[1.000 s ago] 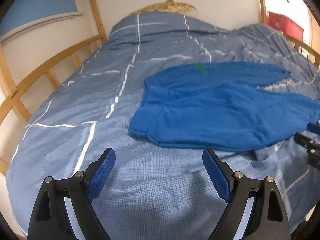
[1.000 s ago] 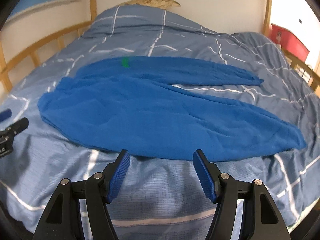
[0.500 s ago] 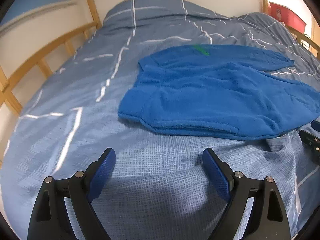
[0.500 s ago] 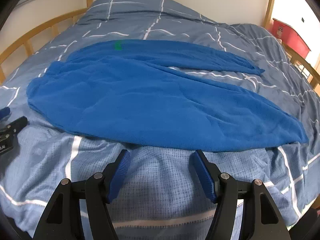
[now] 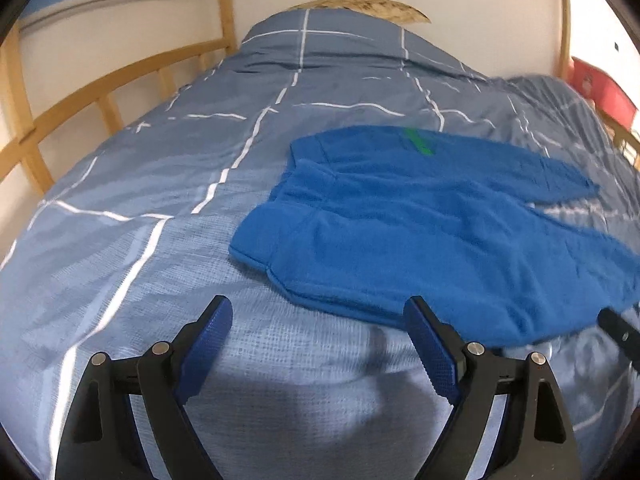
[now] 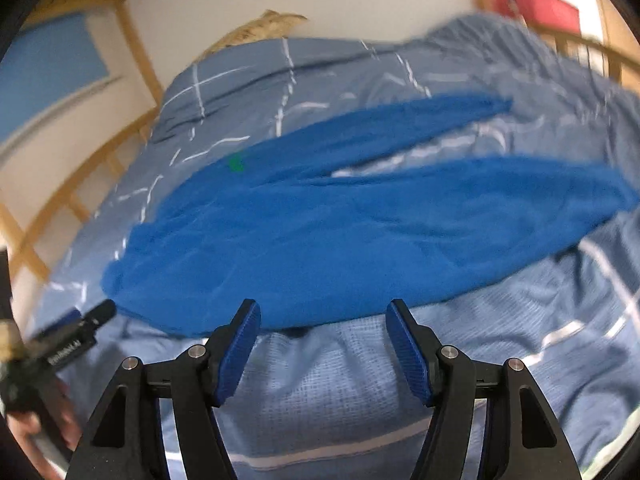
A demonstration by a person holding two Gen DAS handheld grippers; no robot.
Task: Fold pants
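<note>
Blue fleece pants lie spread flat on the bed, waistband to the left, two legs running right; a green tag sits near the waistband. They also show in the right wrist view. My left gripper is open and empty, just short of the waistband's near corner. My right gripper is open and empty, at the near edge of the near leg. The left gripper's tip shows at the left of the right wrist view.
The bed has a blue-grey duvet with white grid lines. A wooden rail runs along the left and a pillow sits at the head. A red box stands beyond the bed's far right.
Both grippers moved closer to the pants' near edge. The right wrist view has tilted and swung, and is now blurred. Both stay open.
</note>
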